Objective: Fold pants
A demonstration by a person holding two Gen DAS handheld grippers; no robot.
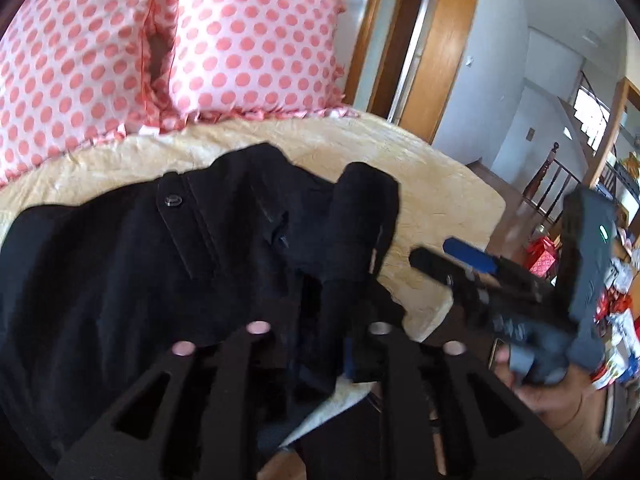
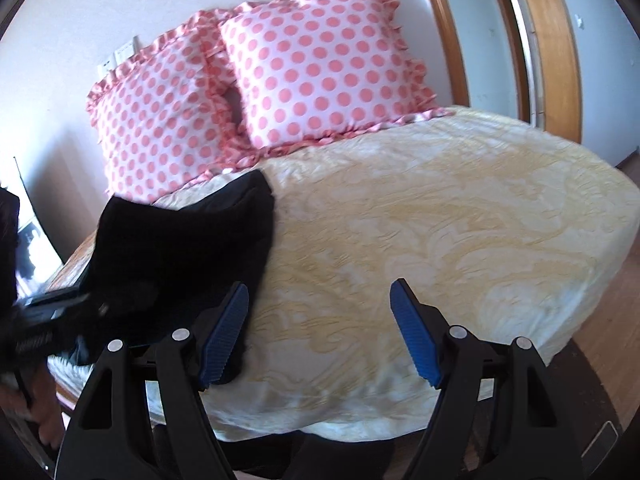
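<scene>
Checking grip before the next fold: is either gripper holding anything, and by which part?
The right gripper holds nothing; its jaws stand wide open. The black pants bunch over the left gripper, hiding its fingertips, so a grip there cannot be told.

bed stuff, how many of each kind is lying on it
pink polka-dot frilled pillows: 2
black fabric pants: 1
pale yellow patterned bedspread: 1
total: 4
</scene>
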